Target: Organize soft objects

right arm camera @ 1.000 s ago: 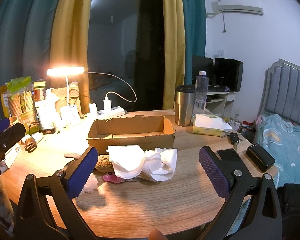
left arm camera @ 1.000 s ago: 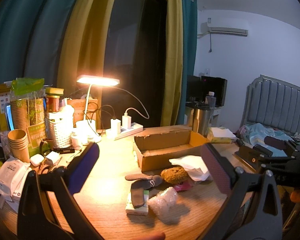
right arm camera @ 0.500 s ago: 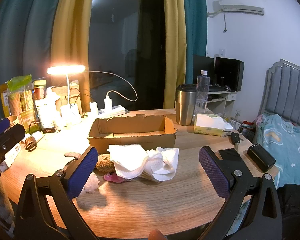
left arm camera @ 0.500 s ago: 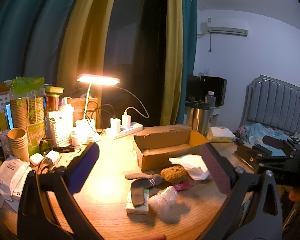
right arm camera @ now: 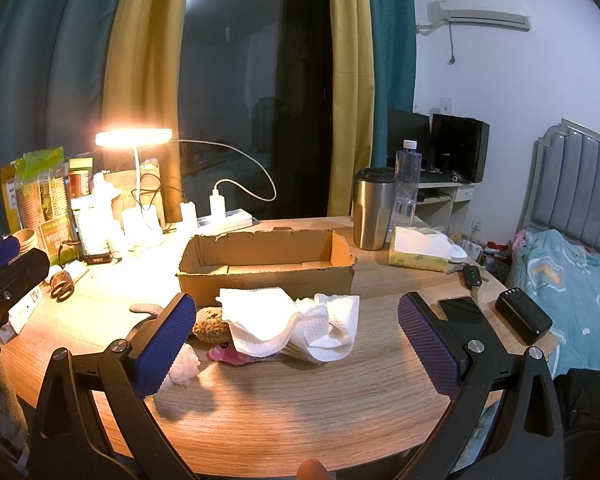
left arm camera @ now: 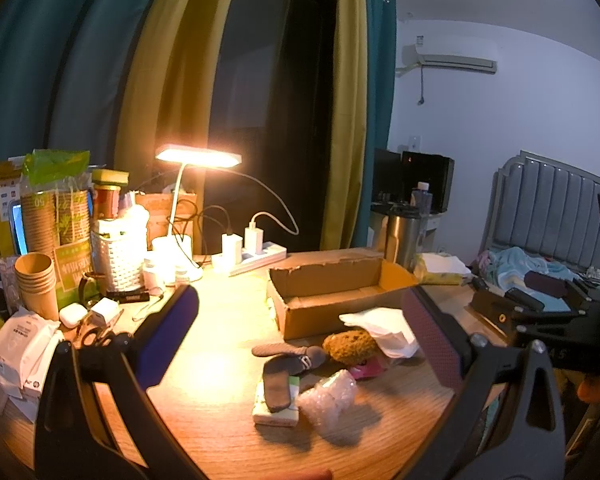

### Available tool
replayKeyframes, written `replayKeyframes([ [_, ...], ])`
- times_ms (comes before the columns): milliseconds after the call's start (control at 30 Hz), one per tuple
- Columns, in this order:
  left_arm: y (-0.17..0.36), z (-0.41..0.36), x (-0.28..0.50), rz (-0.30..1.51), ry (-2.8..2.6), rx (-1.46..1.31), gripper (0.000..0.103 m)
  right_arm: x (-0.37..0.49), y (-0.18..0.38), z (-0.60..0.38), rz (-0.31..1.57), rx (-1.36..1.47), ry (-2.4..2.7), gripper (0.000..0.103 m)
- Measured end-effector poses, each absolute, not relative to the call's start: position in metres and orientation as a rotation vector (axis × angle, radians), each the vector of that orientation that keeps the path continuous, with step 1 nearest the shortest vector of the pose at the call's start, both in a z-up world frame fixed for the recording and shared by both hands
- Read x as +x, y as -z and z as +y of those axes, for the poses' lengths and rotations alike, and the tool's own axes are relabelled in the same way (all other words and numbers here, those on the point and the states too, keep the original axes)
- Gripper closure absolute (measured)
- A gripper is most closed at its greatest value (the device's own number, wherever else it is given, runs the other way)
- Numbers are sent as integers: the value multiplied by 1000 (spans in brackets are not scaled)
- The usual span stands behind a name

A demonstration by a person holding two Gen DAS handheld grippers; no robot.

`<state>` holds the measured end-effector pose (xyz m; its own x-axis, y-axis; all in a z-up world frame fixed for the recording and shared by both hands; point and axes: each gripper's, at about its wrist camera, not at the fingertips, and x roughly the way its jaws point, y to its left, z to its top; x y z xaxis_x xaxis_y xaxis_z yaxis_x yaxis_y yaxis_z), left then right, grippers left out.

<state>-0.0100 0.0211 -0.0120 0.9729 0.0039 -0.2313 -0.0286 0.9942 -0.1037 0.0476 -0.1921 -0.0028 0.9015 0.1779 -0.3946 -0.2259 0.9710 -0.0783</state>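
An open cardboard box (right arm camera: 268,266) (left arm camera: 332,300) stands mid-table. In front of it lie soft things: a white cloth (right arm camera: 296,324) (left arm camera: 380,326), a brown sponge (left arm camera: 350,346) (right arm camera: 210,322), dark insoles (left arm camera: 284,364), a bubble-wrap wad (left arm camera: 328,400) (right arm camera: 184,368), a pink item (right arm camera: 224,354) and a small white-green pad (left arm camera: 276,410). My left gripper (left arm camera: 300,340) hovers open above the pile's left side. Facing the cloth from the table's near edge, my right gripper (right arm camera: 298,346) is open and holds nothing.
A lit desk lamp (left arm camera: 198,158), paper cups (left arm camera: 36,284), a white basket (left arm camera: 118,254), a power strip (left arm camera: 252,258) and scissors (right arm camera: 62,286) crowd the left. A steel tumbler (right arm camera: 372,214), water bottle (right arm camera: 406,184), tissue box (right arm camera: 420,248), car key (right arm camera: 472,276) and phone (right arm camera: 462,310) sit right.
Both views have shifted only slightly; the objects on the table lie where they were and both grippers stay open.
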Motion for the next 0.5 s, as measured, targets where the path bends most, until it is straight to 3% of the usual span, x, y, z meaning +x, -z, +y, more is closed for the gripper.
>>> replayKeyframes([
  [500,48,38,20,359,-56,-129,1,78,24,-180,471,-156,-212,0],
])
